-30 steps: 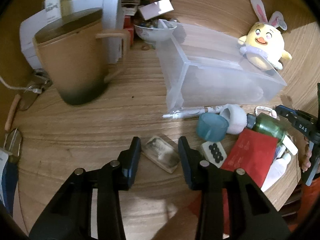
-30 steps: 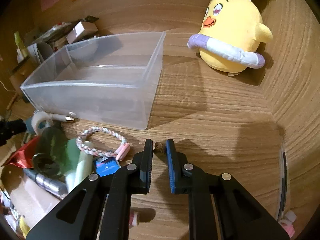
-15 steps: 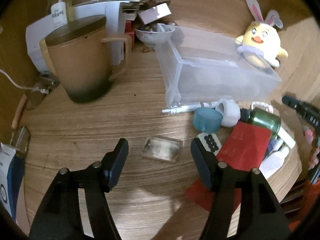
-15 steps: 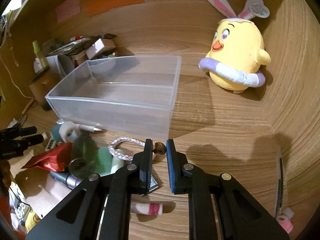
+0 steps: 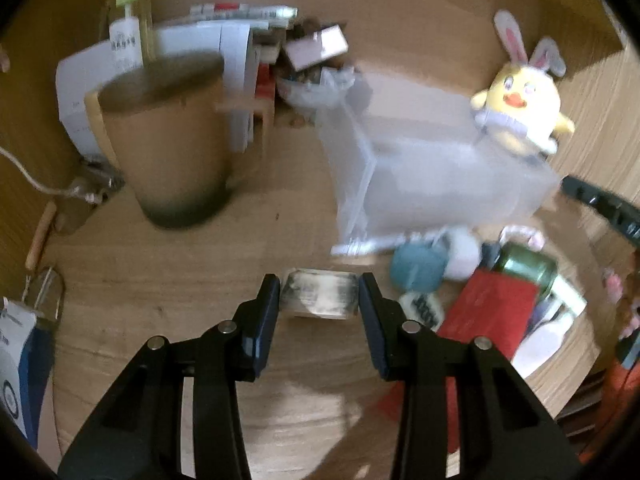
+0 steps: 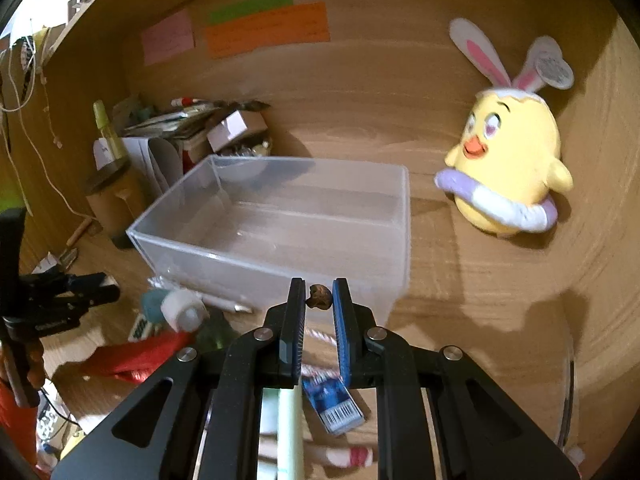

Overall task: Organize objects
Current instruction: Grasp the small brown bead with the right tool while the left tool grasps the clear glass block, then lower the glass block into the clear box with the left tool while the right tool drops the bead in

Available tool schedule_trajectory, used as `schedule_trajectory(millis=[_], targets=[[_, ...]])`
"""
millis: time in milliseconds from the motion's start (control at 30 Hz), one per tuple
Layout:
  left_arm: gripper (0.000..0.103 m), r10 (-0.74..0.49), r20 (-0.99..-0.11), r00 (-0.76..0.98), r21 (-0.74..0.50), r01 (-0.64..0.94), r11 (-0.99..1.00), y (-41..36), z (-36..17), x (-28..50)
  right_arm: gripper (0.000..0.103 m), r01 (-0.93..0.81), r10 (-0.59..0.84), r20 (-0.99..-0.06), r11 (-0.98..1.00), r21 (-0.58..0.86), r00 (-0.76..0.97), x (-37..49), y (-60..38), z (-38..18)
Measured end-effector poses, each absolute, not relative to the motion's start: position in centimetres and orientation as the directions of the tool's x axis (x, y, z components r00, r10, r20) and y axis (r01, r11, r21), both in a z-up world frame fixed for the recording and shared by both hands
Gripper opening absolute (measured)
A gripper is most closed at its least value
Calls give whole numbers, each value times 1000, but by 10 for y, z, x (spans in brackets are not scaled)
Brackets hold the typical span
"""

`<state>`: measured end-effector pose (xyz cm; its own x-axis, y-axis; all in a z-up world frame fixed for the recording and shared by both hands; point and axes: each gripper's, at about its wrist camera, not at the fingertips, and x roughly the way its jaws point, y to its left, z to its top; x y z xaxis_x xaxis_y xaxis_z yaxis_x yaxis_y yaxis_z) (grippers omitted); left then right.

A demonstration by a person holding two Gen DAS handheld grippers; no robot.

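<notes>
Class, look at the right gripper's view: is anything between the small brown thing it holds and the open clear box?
Nothing visible. The right gripper pinches the brown thing just in front of the clear box, whose near wall it must clear; the box looks empty inside.
</notes>
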<state>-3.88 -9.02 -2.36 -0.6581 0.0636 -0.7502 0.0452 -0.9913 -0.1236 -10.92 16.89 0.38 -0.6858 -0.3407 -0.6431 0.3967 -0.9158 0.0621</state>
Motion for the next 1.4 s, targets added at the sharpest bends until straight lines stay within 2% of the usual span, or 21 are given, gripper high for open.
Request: schedule_trajectory(millis=[267,467,800,1067,1400], targets=[[40,92,-658,-748,-148,9,-989,-80,23,-58,12,410,-342,-626,-911,39,-701,-126,153,14],[40,125,-644,-755,-151,-36,-988,-63,34,-81,12,417,-346,-633,-908,40,-693,-139,147,12],[40,140,-682,-718,-112,-87,-990,-40,29,-118,12,427,-342,-681,-903,48,-647,-167,138,-4],[40,154,-719,-678,-125,-92,-988,-38,14,-143,12,436,-334,-726,-899,53,-601,-184,131,-19],[40,175,-740,-650,-129,-118,-984,-28,5,-156,12,441,-314,-733,-897,21,-603,-190,121,-22]])
